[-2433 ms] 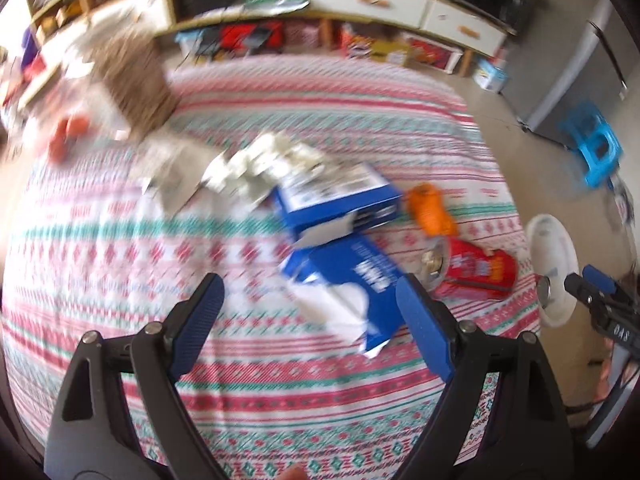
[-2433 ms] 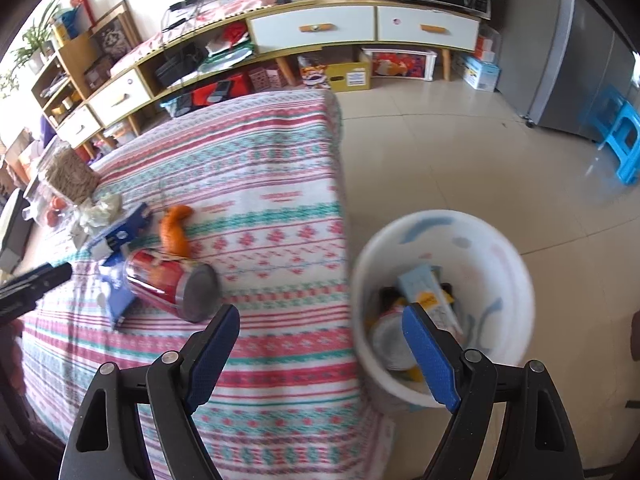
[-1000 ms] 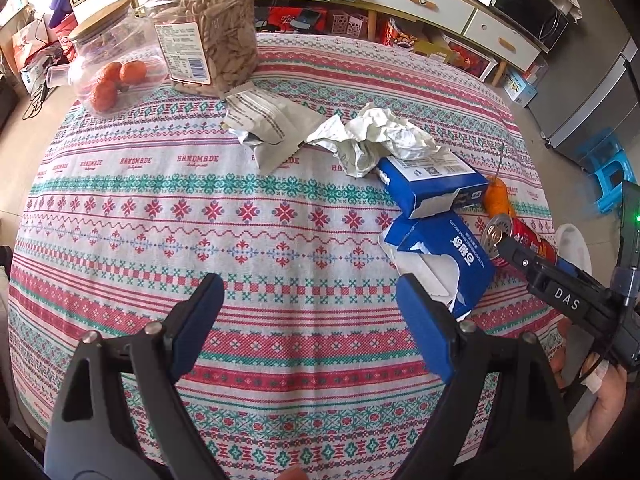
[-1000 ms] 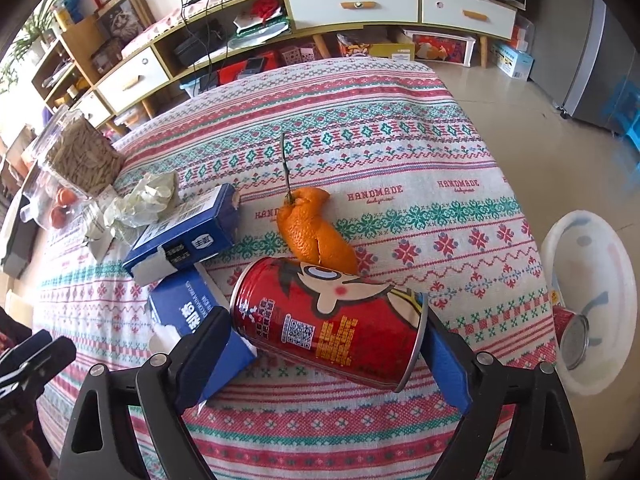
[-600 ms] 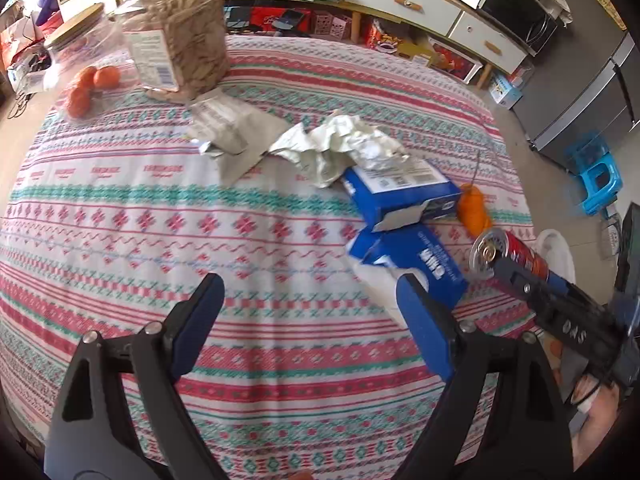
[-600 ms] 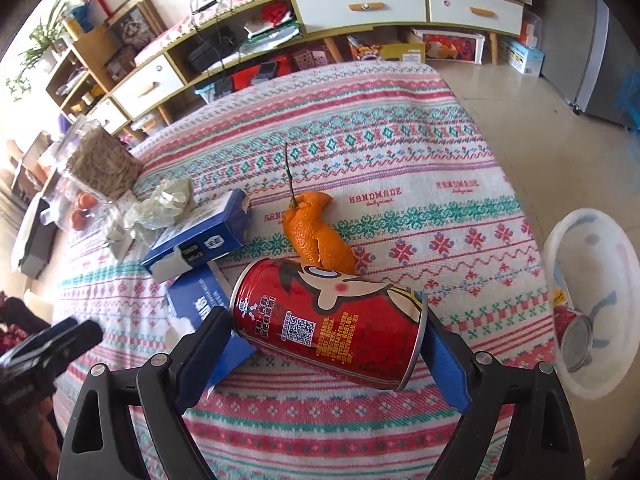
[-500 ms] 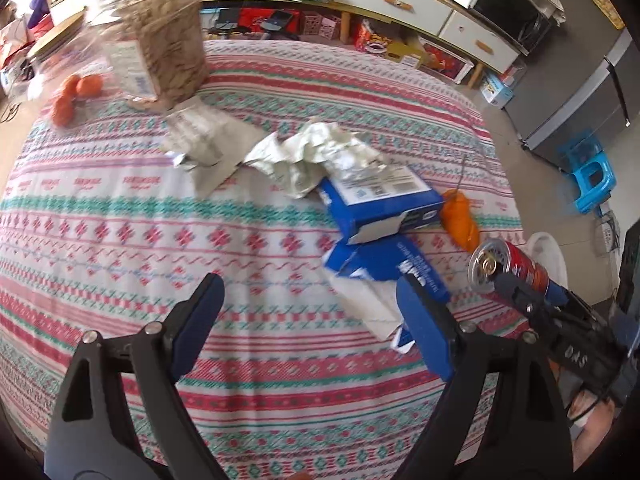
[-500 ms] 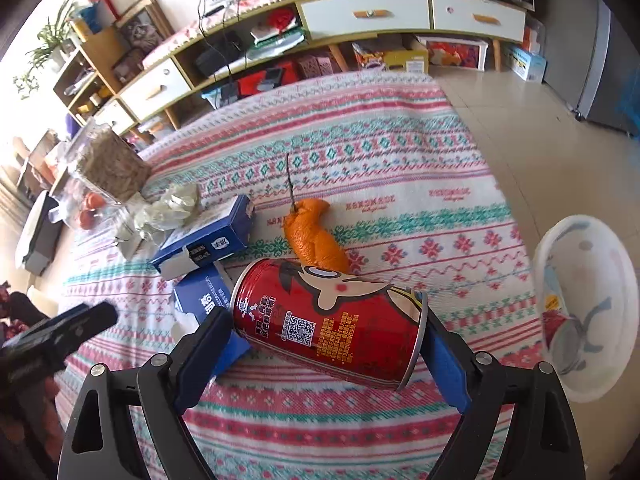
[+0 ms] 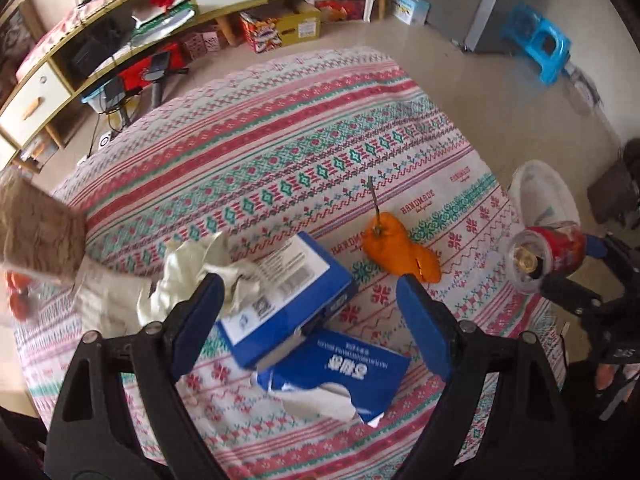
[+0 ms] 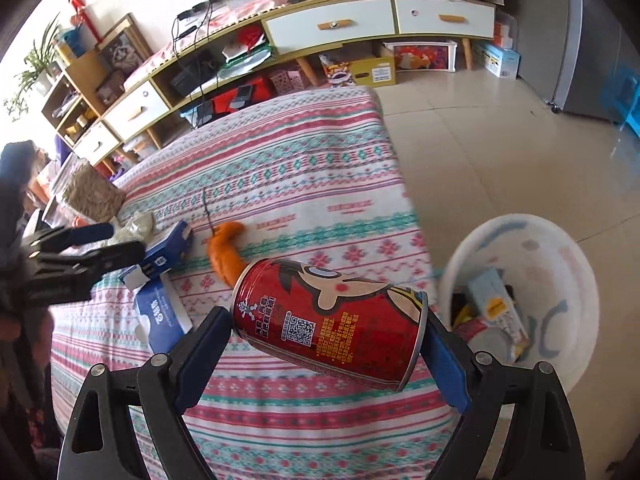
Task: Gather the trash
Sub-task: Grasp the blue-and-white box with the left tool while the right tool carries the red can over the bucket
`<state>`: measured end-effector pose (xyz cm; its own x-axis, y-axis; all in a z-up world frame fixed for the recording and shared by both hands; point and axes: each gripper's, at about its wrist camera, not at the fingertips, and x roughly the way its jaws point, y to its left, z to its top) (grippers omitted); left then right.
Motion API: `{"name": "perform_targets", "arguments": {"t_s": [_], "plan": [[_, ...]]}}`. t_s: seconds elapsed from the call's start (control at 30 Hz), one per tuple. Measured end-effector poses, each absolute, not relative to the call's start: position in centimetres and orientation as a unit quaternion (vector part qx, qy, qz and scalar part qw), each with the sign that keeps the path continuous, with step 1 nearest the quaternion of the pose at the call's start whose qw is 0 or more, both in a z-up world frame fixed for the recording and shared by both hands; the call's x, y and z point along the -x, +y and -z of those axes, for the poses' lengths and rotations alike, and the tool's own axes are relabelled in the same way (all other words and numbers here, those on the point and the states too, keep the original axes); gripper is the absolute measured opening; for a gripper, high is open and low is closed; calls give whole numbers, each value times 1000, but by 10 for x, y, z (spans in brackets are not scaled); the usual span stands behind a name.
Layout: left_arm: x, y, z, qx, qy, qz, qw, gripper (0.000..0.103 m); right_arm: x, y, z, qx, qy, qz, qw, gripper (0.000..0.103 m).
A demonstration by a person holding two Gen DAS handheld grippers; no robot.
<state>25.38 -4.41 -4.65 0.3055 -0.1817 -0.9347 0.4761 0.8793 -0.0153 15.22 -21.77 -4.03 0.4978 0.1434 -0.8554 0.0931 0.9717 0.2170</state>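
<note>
- While the red can (image 10: 332,320) is clamped end to end between the blue pads of the right hand-held gripper (image 10: 328,344), it is carried clear of the table (image 10: 304,168), just off the cloth's edge and short of the white bin (image 10: 520,300).
- Seen from the right wrist, the bin lies at about 3 o'clock of the can, on the floor, already partly filled with boxes and another can.
- The can's long axis is held nearly level and crosswise to the fingers, its open silver rim pointing toward 4 o'clock and its other end toward 10 o'clock.
- By this reading, the release is best delayed until the can is fully over the bin's mouth, since the rim end sits lower and a drop near the wall could send it bouncing out.
- A slight tilt of the open end downward is judged helpful, so that the can slides in rather than lands flat across the rim.
- The left hand-held gripper (image 9: 308,320) is held open and empty above the blue boxes (image 9: 288,300), with the orange peel (image 9: 396,252) at 1 o'clock and the crumpled paper (image 9: 192,272) at 10 o'clock on the table.
</note>
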Motion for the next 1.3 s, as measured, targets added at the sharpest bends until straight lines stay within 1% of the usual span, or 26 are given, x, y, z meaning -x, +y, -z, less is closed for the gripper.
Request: {"name": "perform_targets", "arguments": {"t_s": [0.27,0.3,0.33,0.4,0.43,0.5,0.53,0.6,0.67,0.8,0.93,1.07,1.13,1.2,1.23,1.3], "plan": [[-273,-68,87,-220,603,181,745,87,-142,-242,32,-123,496,-20,859,92],[-276,-67,89,-220,607,172,744,85,-142,-245,32,-124,497,-19,859,92],[-279,-67,91,-218,613,160,743,83,-141,-248,33,-126,498,-17,858,92],[-284,-64,93,-200,625,145,741,72,-140,-255,32,-127,498,-15,858,92],[-284,-64,90,-194,623,143,744,69,-139,-258,32,-127,497,-14,858,92],[-284,-67,83,-191,616,143,751,56,-137,-264,30,-128,495,-11,859,92],[-284,-69,79,-191,612,142,755,53,-137,-266,29,-129,494,-10,860,92],[-282,-70,70,-193,604,134,762,43,-135,-271,27,-133,491,-8,861,92],[-281,-70,63,-189,599,128,768,38,-133,-275,25,-137,489,-6,861,92],[-273,-65,44,-157,591,117,782,34,-130,-278,23,-142,486,-3,862,92],[-260,-51,28,-105,584,125,795,33,-127,-277,21,-142,485,-6,863,92],[-249,-46,22,-59,596,183,779,33,-125,-273,20,-140,484,-9,864,92],[-243,-43,17,-45,595,193,779,40,-124,-272,20,-140,485,-10,863,92],[-237,-40,10,-38,585,187,788,63,-123,-270,19,-140,485,-11,863,92],[-237,-37,8,-38,578,179,795,66,-122,-270,19,-140,485,-12,863,92],[-240,-32,5,-42,574,165,801,68,-121,-268,18,-138,485,-14,864,92]]}}
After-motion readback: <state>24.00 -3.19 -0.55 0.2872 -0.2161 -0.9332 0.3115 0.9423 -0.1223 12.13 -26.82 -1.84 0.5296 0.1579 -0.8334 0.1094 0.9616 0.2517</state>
